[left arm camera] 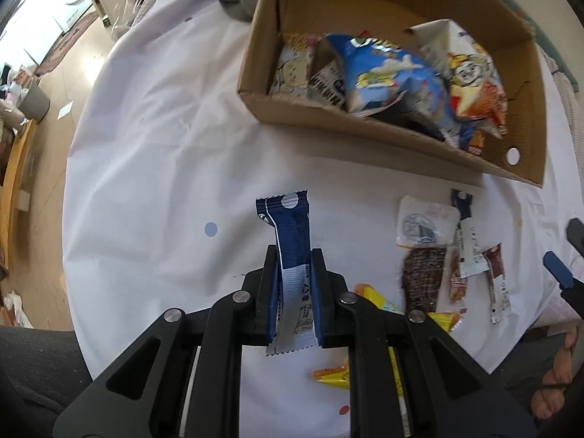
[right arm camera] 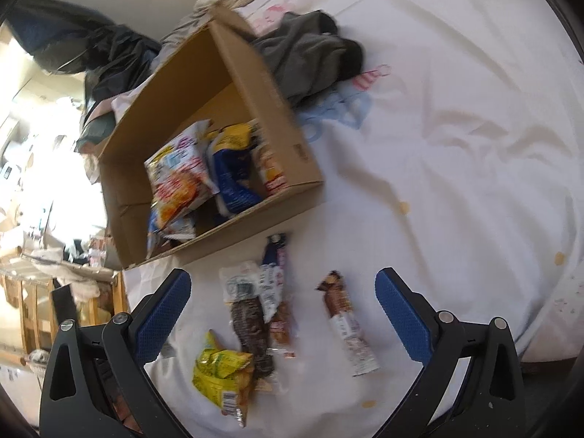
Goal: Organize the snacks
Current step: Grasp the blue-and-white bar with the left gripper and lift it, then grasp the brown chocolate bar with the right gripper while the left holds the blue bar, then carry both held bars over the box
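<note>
My left gripper is shut on a long blue and white snack bar, which sticks up past the fingertips above the white sheet. Ahead to the right stands an open cardboard box with several chip bags inside. My right gripper stands open over loose snacks on the sheet: a brown and white bar, a dark chocolate packet, a yellow packet and a blue and white bar. The same box lies beyond them.
A grey garment lies behind the box on the white sheet. More small packets lie right of my left gripper. The sheet's edge drops to a wooden floor at left. A person's toes show at lower right.
</note>
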Demonstrator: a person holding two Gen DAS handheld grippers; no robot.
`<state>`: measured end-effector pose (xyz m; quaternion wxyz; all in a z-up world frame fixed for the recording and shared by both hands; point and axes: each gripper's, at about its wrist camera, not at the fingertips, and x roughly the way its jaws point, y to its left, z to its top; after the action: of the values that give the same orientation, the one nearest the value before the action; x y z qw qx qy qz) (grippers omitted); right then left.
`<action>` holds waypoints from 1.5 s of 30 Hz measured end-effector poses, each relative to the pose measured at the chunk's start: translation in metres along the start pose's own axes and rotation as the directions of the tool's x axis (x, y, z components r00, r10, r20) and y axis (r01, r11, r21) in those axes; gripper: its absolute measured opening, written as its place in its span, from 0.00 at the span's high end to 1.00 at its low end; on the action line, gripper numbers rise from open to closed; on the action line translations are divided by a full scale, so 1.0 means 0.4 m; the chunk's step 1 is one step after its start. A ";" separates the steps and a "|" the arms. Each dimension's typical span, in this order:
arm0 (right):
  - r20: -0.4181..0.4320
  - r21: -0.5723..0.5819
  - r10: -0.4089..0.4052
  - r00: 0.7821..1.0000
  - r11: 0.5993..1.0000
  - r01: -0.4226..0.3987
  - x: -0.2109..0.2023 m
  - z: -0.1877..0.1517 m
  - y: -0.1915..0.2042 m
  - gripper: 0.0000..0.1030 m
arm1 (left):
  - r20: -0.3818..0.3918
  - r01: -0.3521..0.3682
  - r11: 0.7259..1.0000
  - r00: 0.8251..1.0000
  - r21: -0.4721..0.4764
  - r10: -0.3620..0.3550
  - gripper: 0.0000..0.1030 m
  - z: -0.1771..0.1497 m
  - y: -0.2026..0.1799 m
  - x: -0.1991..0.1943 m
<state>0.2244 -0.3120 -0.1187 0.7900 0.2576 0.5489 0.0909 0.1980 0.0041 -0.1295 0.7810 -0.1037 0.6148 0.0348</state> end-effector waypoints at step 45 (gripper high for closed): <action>-0.023 -0.324 -0.110 0.994 0.941 0.097 0.002 -0.075 0.155 0.85 | 0.158 -0.057 0.998 0.986 -0.028 0.061 0.88 -0.012 0.054 -0.080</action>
<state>0.2060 -0.2496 -0.0960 0.8137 0.0940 0.5555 0.1431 0.1816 0.0266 -0.1021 0.8248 -0.0918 0.5531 0.0733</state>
